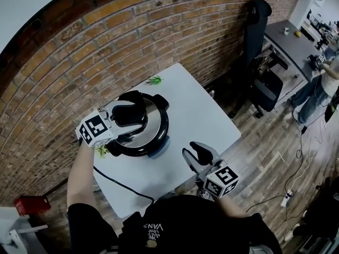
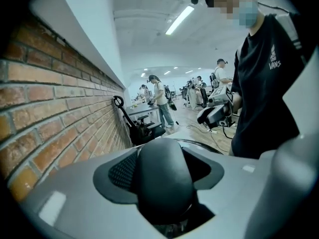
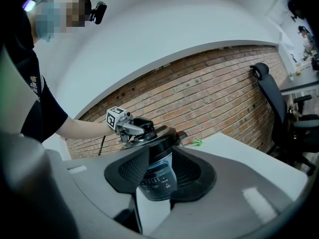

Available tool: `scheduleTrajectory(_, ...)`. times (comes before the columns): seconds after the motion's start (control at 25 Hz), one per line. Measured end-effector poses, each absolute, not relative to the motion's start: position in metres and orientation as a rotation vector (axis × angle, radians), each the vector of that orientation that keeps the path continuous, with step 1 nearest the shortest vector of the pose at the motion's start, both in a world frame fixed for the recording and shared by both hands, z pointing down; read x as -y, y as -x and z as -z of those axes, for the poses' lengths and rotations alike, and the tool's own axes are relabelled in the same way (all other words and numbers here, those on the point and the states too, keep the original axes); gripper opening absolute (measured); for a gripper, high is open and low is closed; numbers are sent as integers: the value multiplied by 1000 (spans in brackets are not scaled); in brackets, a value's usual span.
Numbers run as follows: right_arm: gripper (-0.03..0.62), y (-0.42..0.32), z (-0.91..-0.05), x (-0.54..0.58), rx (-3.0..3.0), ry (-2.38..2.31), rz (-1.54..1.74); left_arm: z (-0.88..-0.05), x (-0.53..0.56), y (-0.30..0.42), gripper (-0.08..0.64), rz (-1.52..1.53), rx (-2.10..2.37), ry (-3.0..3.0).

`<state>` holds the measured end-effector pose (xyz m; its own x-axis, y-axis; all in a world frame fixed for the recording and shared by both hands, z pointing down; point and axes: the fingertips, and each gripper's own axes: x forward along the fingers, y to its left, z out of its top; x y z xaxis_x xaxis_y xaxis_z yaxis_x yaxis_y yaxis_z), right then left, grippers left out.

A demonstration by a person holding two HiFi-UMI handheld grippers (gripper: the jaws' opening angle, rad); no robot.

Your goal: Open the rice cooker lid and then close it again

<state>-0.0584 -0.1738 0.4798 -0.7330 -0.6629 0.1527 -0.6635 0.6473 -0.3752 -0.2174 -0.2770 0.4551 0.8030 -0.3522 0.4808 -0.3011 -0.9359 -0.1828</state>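
The black rice cooker (image 1: 151, 136) with a steel lid (image 1: 156, 112) stands on the white table (image 1: 212, 120), near the brick wall. My left gripper (image 1: 133, 114) reaches over the lid from the left and is shut on the lid's black handle (image 1: 127, 110). In the left gripper view that handle (image 2: 162, 180) fills the gap between the jaws. My right gripper (image 1: 195, 151) hovers over the table's near right part, apart from the cooker, jaws apart with nothing in them. The right gripper view looks between its jaws at the cooker (image 3: 158, 158) and at the left gripper (image 3: 142, 128) on top of it.
A black power cord (image 1: 124, 187) runs from the cooker across the table's near edge. A small green sprig (image 1: 154, 80) lies at the far corner. A black office chair (image 1: 265, 83) stands right of the table, a red box (image 1: 29, 204) on the floor at the left.
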Motion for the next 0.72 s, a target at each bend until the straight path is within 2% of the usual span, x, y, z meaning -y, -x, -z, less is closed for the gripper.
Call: scheduleTrajectory(0.72,147,78,-475,146,2888,-930,-602,-460,297,232,281,875,-1407,2769)
